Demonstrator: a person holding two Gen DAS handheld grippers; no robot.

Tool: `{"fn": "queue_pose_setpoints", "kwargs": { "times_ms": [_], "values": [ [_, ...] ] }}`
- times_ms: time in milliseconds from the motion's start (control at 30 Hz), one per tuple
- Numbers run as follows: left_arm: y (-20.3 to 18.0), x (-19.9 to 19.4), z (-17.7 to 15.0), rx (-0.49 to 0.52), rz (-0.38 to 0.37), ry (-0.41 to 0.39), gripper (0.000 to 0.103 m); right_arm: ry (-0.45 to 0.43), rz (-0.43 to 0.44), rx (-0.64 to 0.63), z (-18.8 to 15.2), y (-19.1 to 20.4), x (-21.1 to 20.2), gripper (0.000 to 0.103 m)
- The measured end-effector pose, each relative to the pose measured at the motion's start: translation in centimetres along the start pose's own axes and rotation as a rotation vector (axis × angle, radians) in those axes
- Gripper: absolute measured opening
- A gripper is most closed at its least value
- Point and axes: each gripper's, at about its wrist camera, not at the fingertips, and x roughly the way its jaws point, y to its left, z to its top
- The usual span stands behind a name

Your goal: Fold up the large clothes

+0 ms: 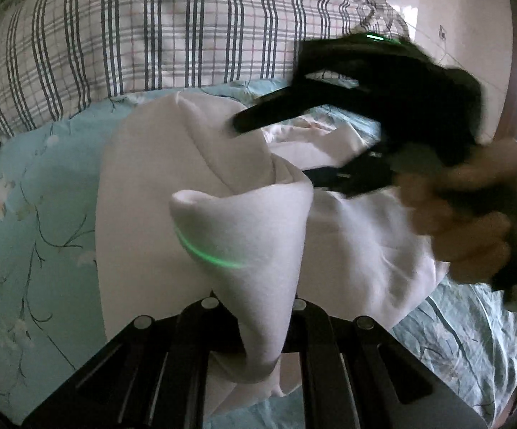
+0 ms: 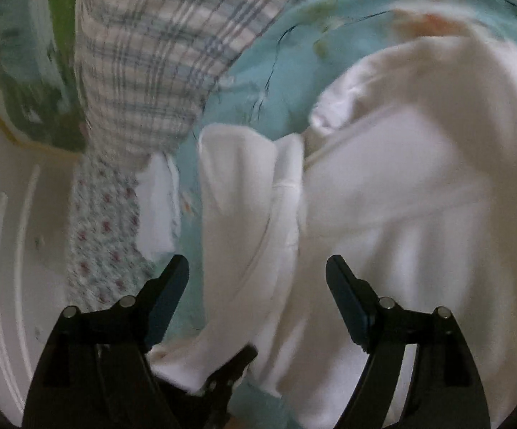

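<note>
The white garment (image 1: 201,186) lies bunched mid-bed, partly folded over, with more folding to do. My left hand-held gripper (image 1: 258,354) is pressed together, pinching a fold of it; my right hand-held gripper (image 2: 257,268) is spread, holding nothing. The bed (image 1: 26,164) edges are cut off; blur hides the garment's outline.

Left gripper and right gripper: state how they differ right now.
The left gripper is shut on a fold of the white garment; the right gripper is open, with the garment below its fingers, unpinched. Both are black, two-fingered, over the floral bedsheet.
</note>
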Motion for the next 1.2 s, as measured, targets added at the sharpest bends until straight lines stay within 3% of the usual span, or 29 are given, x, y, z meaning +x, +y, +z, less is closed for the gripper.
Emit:
{"fn": "queue_pose_setpoints", "kwargs": {
  "times_ms": [33,133,167,200,267,367,500,733,900,1000,1100,1167,1200],
  "values": [
    [-0.2,-0.1,0.0,0.006,0.001,0.0,0.006,0.018,-0.012,-0.016,0.4,0.4,1.0,0.068],
    [-0.7,-0.9,0.7,0.029,0.018,-0.019,0.007,0.056,-0.057,-0.072,1.4,2.0,3.6,0.022],
    [-0.8,-1.5,1.2,0.03,0.013,-0.031,0.007,0.046,-0.066,-0.097,1.6,2.5,3.5,0.014],
    [-1.0,-2.3,1.9,0.023,-0.009,-0.049,0.007,0.025,-0.052,-0.122,1.8,3.2,2.9,0.012],
    [-1.5,-3.4,3.3,0.002,-0.084,-0.078,0.007,-0.041,-0.012,-0.172,1.7,4.7,0.4,0.01],
    [-3.8,-3.1,5.0,0.002,-0.19,-0.08,0.007,-0.157,-0.021,-0.253,1.4,5.9,-4.9,0.008],
    [-8.1,0.1,5.0,0.044,-0.246,-0.034,0.007,-0.204,-0.091,-0.216,1.4,2.0,-9.6,0.008],
    [-10.5,6.3,2.9,0.046,-0.287,0.108,0.007,-0.159,-0.199,-0.071,1.8,-6.8,-9.5,0.008],
    [-10.6,6.8,2.6,0.04,-0.295,0.111,0.01,-0.157,-0.203,-0.088,1.8,-8.3,-8.6,0.008],
    [-10.7,6.4,2.7,0.031,-0.316,0.11,0.018,-0.168,-0.217,-0.098,1.9,-7.7,-8.9,0.008],
    [-10.7,5.3,2.1,0.039,-0.362,0.126,0.034,-0.161,-0.248,-0.115,1.7,-7.4,-8.9,0.009],
    [-10.0,4.1,1.8,0.039,-0.38,0.132,0.041,-0.161,-0.287,-0.102,1.4,-7.2,-9.4,0.017],
    [-9.4,3.1,1.5,0.036,-0.393,0.132,0.051,-0.174,-0.303,-0.104,1.2,-7.0,-9.9,0.018]
  ]
}}
